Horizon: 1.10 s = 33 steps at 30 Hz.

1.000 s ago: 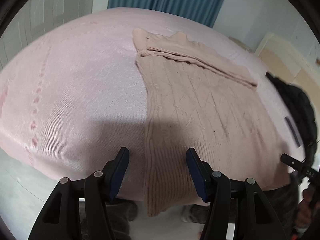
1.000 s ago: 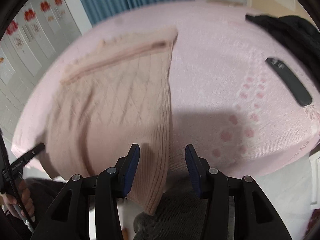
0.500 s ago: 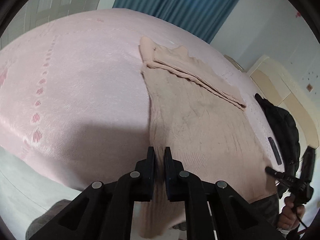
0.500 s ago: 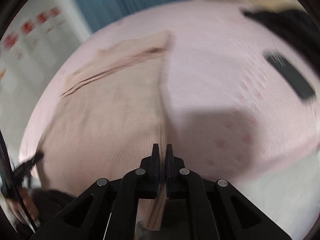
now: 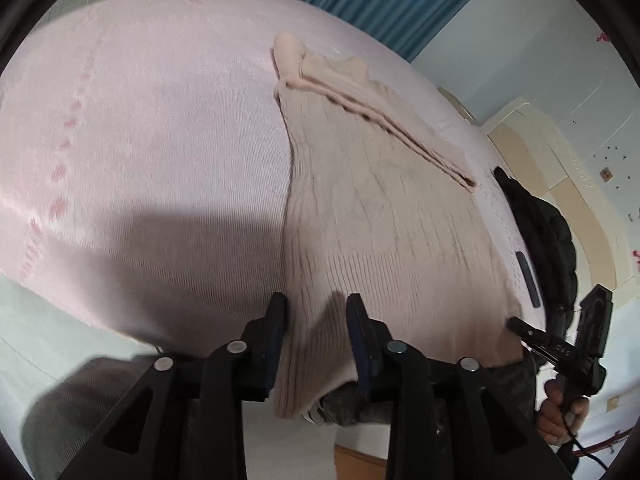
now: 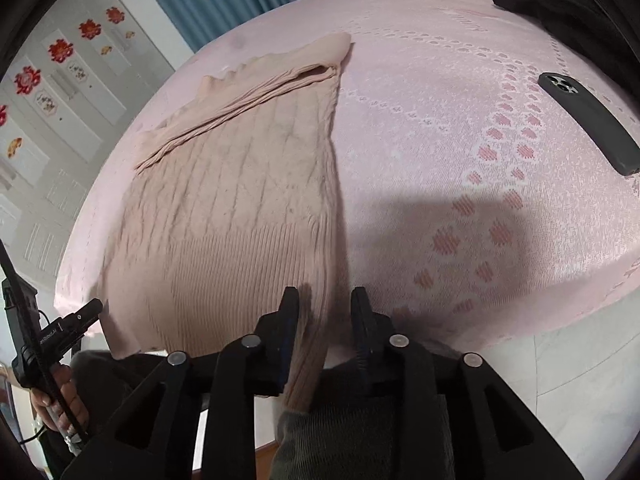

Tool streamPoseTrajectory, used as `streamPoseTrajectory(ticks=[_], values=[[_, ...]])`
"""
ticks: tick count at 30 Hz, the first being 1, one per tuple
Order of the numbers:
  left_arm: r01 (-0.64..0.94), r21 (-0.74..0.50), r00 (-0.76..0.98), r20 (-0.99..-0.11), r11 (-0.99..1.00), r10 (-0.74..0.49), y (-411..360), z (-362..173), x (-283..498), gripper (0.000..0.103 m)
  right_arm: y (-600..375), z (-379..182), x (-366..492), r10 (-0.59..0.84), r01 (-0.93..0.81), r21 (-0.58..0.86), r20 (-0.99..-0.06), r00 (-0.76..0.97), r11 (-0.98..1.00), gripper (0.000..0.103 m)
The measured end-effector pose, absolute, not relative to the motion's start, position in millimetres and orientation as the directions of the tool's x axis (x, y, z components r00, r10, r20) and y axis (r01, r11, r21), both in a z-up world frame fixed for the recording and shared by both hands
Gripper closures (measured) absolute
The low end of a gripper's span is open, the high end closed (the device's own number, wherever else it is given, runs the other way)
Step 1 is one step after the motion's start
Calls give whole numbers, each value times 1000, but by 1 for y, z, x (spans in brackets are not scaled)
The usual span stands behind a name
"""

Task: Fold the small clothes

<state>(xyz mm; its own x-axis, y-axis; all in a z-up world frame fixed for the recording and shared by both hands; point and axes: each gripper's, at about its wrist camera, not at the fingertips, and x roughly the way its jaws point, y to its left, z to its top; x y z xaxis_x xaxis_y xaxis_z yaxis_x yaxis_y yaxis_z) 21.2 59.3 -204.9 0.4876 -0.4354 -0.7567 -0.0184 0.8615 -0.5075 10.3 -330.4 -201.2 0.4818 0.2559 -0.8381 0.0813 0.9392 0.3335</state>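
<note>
A beige knit sweater (image 5: 384,216) lies flat on the pink bed, sleeves folded across its top, ribbed hem hanging over the near edge. My left gripper (image 5: 316,320) is open, with the hem's left corner lying loosely between its jaws. In the right wrist view the sweater (image 6: 240,200) fills the left half. My right gripper (image 6: 325,312) is open, with the hem's right corner between its jaws. Each gripper also shows at the edge of the other's view, the right one (image 5: 560,344) and the left one (image 6: 60,332).
A pink patterned bedspread (image 6: 460,120) covers the bed. A dark phone (image 6: 588,120) lies on it to the right, also seen in the left wrist view (image 5: 528,280). A black garment (image 6: 560,4) sits at the far right. Blue curtains (image 5: 360,0) hang behind.
Both grippers closed on the hem corners half a second ago and have since opened again. The sweater has been drawn a little toward the near edge.
</note>
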Motion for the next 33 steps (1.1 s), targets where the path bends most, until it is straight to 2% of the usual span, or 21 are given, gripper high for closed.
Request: streamPoseTrajectory(ticks=[2,6,8,9,10,11,13,16,23,33], values=[[-25,-529,454,-762,848,-462,56,-211,18,74,-330,-202,9,254,76,328,-841,478,942,75],[1,-483,459,-777,875,-430,45,-210,20,73,-325,-201,10,262,52,323,-842,471,945,64],[-11,-472,448,-791,882,-418,40,-213,25,74,-323,-202,12,266,38,320,-842,469,946,62],[-17,-467,453,-792,884,-409,39,-213,26,77,-322,-201,13,262,36,314,-843,470,949,66],[-11,-471,462,-785,882,-413,39,-211,25,88,-322,-201,14,255,36,308,-844,472,951,74],[2,-480,479,-770,877,-422,39,-207,23,94,-322,-201,15,254,35,306,-845,470,952,96],[46,-478,551,-720,877,-421,39,-190,17,94,-324,-200,14,289,22,341,-829,479,940,98],[68,-431,607,-698,900,-380,36,-168,15,94,-328,-179,1,293,0,361,-757,584,932,98],[63,-445,666,-648,893,-370,40,-122,27,94,-324,-148,6,292,0,382,-708,643,924,98],[40,-469,743,-576,882,-340,47,-76,75,94,-333,-98,40,324,12,496,-585,744,868,98]])
